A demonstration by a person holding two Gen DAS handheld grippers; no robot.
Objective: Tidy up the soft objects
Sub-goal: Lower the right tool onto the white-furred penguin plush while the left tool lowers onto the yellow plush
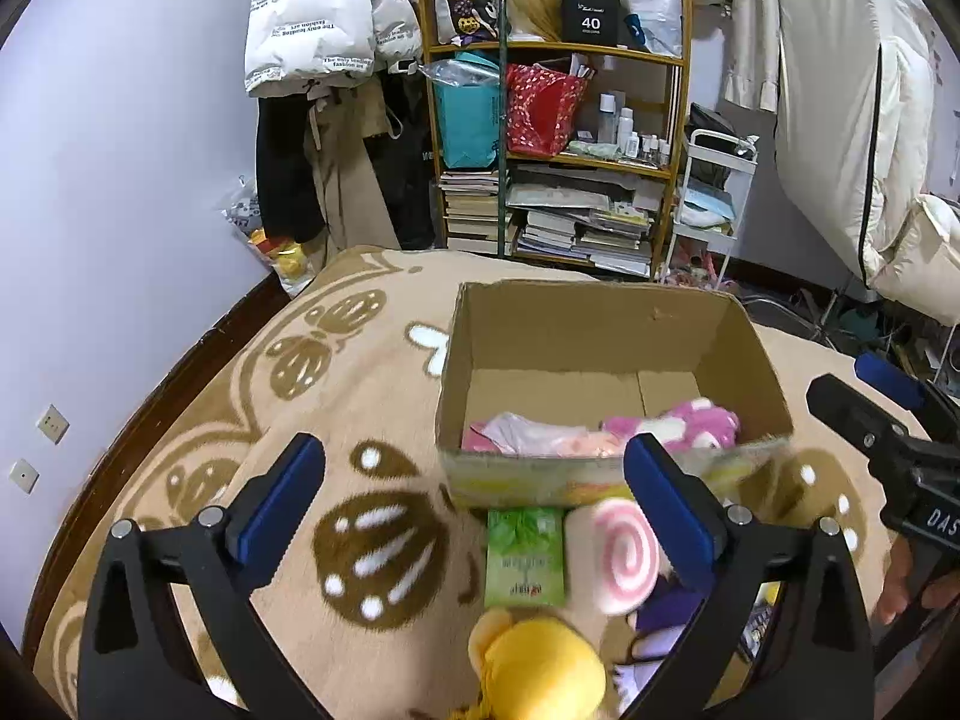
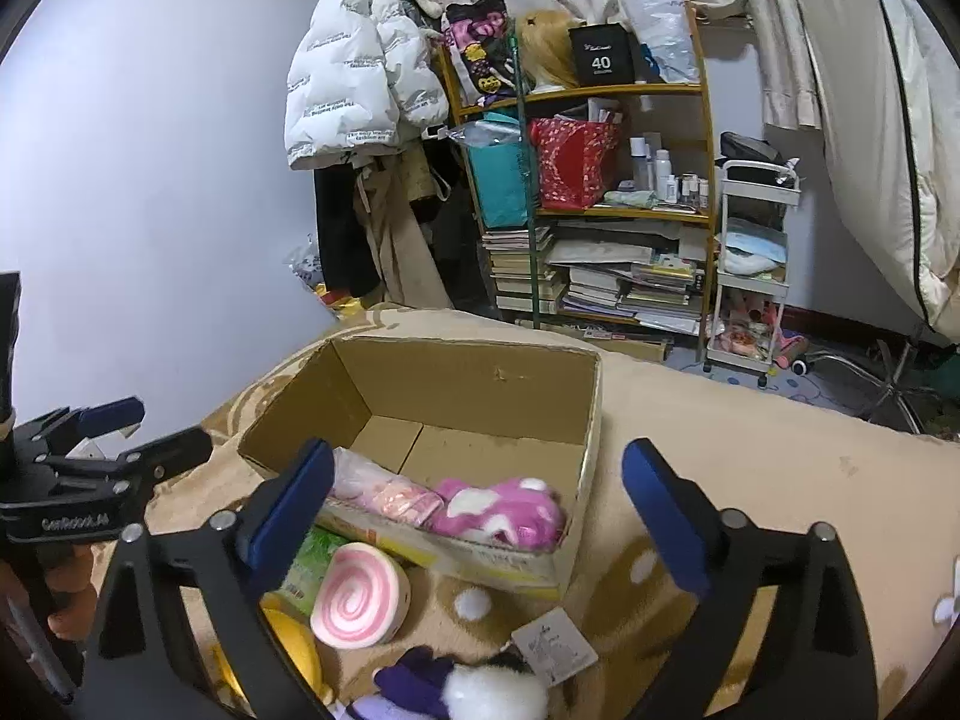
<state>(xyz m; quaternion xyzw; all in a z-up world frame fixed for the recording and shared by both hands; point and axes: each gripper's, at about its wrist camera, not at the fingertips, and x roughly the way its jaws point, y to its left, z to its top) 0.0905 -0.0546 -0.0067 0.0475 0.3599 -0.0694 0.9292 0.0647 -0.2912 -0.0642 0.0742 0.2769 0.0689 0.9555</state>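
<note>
1. Your left tool (image 1: 474,489) is spread wide, nothing between its blue pads; it hangs over the patterned blanket (image 1: 198,420) on the bed.
2. Your right tool (image 2: 477,498) is likewise wide open and holds nothing.
3. Closest under the left tool: a yellow plush (image 1: 540,669), low in the left wrist view, lying on the blanket.
4. Just ahead of the yellow plush, between the left tool's fingers, a green packet (image 1: 525,558) lies flat, and beside it to the right a pink swirl cushion (image 1: 624,558), partly behind the right-hand finger.
5. Closest under the right tool: a purple and white plush (image 2: 456,684) with a paper tag (image 2: 555,645) beside it. The pink swirl cushion sits just beyond, near the right tool's left-hand finger.
6. Ahead of both tools stands an open cardboard box (image 1: 606,324), touching or nearly touching the green packet at its near wall.
7. Inside the box, against the near wall: a pink spotted plush (image 2: 501,510) on the right and a pale pink soft item (image 2: 384,489) on the left. The far half of the box floor is bare cardboard.
8. Each tool shows at the edge of the other's view; they are well apart.
9. Farthest: a wooden shelf (image 1: 558,54) of books, bags and bottles against the wall, a white puffer jacket (image 1: 324,12) hanging left of it, a white trolley (image 2: 750,282) to its right.
</note>
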